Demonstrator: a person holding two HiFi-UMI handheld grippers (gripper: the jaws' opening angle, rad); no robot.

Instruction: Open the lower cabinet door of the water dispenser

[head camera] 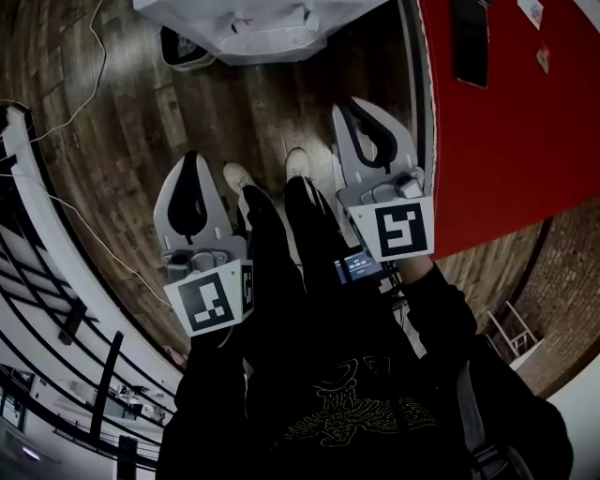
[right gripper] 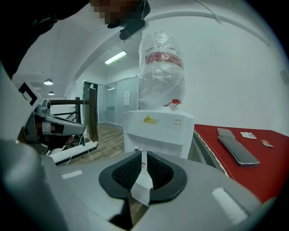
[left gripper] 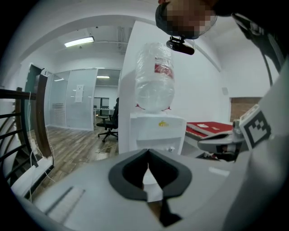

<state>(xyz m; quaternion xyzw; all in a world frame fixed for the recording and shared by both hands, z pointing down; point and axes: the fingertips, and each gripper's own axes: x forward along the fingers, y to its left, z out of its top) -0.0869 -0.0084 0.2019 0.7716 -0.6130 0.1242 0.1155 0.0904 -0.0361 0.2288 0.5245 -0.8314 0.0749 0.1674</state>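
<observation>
Water dispenser [right gripper: 158, 131] lower part hidden behind jaws; left gripper [left gripper: 148, 152] jaws together, right gripper [right gripper: 143, 154] slightly apart.

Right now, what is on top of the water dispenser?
A clear water bottle stands upside down on the white water dispenser. Its mouth cannot be seen, sunk into the dispenser's top.

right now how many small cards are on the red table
2. One small card lies at the head view's top edge, the other just below it, both right of the dark phone. More may lie out of frame.
</observation>
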